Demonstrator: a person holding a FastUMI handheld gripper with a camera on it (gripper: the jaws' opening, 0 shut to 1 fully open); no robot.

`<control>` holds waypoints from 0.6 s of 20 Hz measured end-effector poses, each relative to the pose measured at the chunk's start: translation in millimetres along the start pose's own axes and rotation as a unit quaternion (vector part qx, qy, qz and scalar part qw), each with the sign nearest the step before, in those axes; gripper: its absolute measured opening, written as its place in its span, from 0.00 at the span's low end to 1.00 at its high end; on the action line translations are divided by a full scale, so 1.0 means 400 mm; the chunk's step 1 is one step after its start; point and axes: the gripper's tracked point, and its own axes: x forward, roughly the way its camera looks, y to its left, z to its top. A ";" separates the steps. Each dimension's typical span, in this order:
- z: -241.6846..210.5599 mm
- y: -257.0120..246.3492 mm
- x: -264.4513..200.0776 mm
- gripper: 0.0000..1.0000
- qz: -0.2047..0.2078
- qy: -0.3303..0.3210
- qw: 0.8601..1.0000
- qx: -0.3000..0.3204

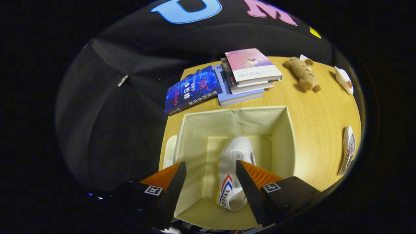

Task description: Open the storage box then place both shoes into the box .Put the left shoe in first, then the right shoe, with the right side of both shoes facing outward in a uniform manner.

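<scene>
The open cream fabric storage box [282, 130] stands on the wooden table right under me. A white shoe [232, 156] with a red and blue chevron lies on the box floor, toe pointing away, below and between my fingers. My gripper [211, 167] hovers above the box with its jaws spread wide and nothing between them. The right finger [250, 182] overlaps the shoe's side in view, without pressing on it. A second white shoe [348, 149] lies on the table well to the right of the box.
Beyond the box sit a stack of books [248, 74] and a blue book [191, 91]. A brown plush toy [304, 74] and a small white object [344, 79] lie at the far right. A flat cream panel [169, 151], perhaps the lid, lies left of the box near the table's left edge.
</scene>
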 end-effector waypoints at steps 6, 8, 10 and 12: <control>0.050 -0.113 -0.103 0.99 0.005 -0.044 0.996 -0.074; 0.088 -0.168 -0.163 0.99 0.006 -0.081 0.992 -0.096; 0.122 -0.234 -0.228 0.99 0.006 -0.121 0.986 -0.114; 0.134 -0.309 -0.294 0.99 0.002 -0.151 0.981 -0.119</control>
